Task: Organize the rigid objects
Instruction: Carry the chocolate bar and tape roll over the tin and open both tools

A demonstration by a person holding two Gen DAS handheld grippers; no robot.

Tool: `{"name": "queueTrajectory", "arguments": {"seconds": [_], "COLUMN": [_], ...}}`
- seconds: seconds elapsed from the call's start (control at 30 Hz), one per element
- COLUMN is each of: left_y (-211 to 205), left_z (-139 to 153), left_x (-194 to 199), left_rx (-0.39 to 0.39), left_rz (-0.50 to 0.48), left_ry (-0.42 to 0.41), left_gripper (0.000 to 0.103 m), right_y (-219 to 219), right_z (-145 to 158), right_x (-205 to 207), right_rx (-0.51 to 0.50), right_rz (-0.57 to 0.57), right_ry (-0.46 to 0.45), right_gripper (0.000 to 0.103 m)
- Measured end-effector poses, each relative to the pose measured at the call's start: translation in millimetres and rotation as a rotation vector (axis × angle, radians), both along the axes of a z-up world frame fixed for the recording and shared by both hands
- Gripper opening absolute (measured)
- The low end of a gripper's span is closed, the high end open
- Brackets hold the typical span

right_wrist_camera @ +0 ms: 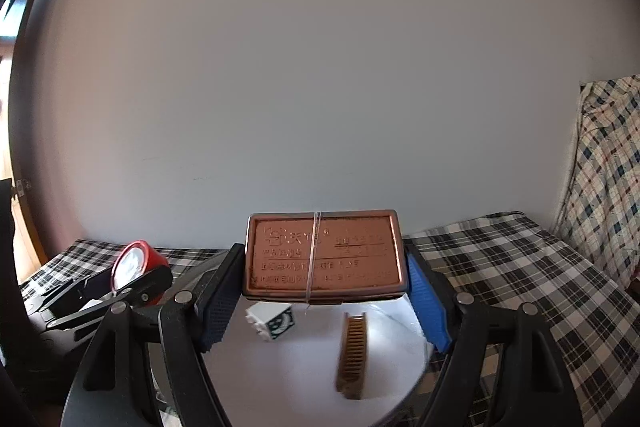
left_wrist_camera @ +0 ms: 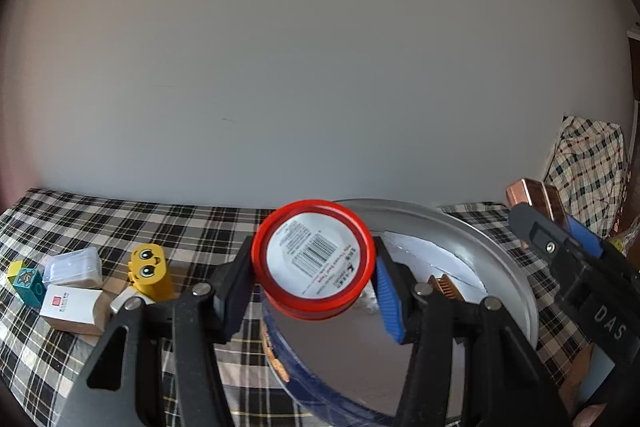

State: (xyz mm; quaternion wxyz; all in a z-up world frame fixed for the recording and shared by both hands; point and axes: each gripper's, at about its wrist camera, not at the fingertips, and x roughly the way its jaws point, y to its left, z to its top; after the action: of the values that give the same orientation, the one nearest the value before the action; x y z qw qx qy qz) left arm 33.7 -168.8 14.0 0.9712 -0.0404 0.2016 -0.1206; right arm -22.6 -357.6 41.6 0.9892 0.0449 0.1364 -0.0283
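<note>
My left gripper (left_wrist_camera: 314,287) is shut on a round red tin (left_wrist_camera: 314,259), its white barcode label facing the camera, held above the near rim of a round metal tray (left_wrist_camera: 500,259). My right gripper (right_wrist_camera: 324,287) is shut on a flat copper-brown box (right_wrist_camera: 324,255) with embossed writing and a band around it, held over the same tray (right_wrist_camera: 420,359). On the tray's white lining lie a brown comb (right_wrist_camera: 353,355) and a white toy block (right_wrist_camera: 271,321). In the left wrist view the right gripper (left_wrist_camera: 560,247) and its brown box (left_wrist_camera: 532,195) show at the right edge.
On the checked cloth (left_wrist_camera: 100,219) at the left sit a yellow toy block with eyes (left_wrist_camera: 150,271), a clear plastic case (left_wrist_camera: 74,267), a white carton (left_wrist_camera: 72,307) and a teal block (left_wrist_camera: 28,285). Patterned fabric (right_wrist_camera: 608,167) hangs at the right. A plain wall stands behind.
</note>
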Motion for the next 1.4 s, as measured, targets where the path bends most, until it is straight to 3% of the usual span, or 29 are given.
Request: {"name": "queueTrajectory", "arguments": {"seconds": [0.47, 0.63, 0.77, 1.4], "left_y": [-40.3, -47.6, -50.2, -60.4], "left_z": [-4.1, -7.5, -10.6, -21.5], "left_x": [5.7, 5.3, 7.3, 13.2], "left_rx": [0.047, 0.069, 0.076, 0.125], "left_rz": [-0.046, -0.054, -0.053, -0.052], "left_ry": [0.014, 0.019, 0.032, 0.070], "left_gripper": [0.054, 0.054, 0.054, 0.054], "right_y": [-26.9, -34.7, -37.4, -24.7], "right_z": [-3.1, -10.7, -15.0, -37.9], "right_x": [5.5, 17.4, 21.8, 39.2], "right_rx": [-0.042, -0.053, -0.028, -0.083], "right_rz": [-0.095, -0.121, -0.126, -0.112], "right_ry": [0.027, 0.075, 0.110, 0.218], "right_gripper": [0.078, 0.078, 0.078, 0.078]}}
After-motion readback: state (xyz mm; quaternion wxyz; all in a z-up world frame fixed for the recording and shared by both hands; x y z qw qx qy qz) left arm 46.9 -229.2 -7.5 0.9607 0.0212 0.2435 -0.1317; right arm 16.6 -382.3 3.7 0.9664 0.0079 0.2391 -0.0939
